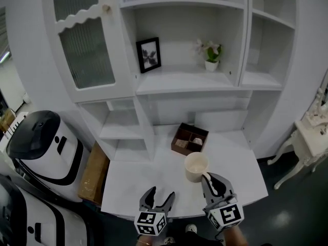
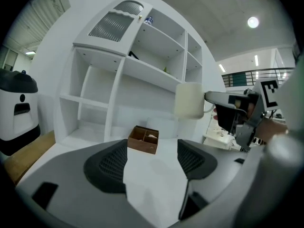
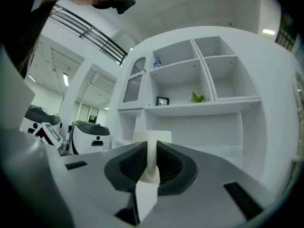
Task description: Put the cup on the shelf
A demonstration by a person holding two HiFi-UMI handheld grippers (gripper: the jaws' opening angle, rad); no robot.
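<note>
Left gripper (image 1: pixel 160 193) points forward, fingers (image 1: pixel 149 198) spread and empty; right gripper (image 1: pixel 212 181) beside it clamps the cup (image 1: pixel 196 166) by its handle.

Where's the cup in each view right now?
Head view: cup low centre, held by the right gripper.
Left gripper view: right of centre, at mid-height.
Right gripper view: centre, handle between the jaws.
Shared landmark: the white shelf unit behind it.

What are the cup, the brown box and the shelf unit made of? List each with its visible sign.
The cup looks like glazed ceramic: cream, smooth, thick rim and handle; plastic is possible.
The brown box looks like wood or fibreboard: dull brown, thin flat walls, a divider.
The shelf unit is probably painted wood or laminate board: even white, slight sheen.
</note>
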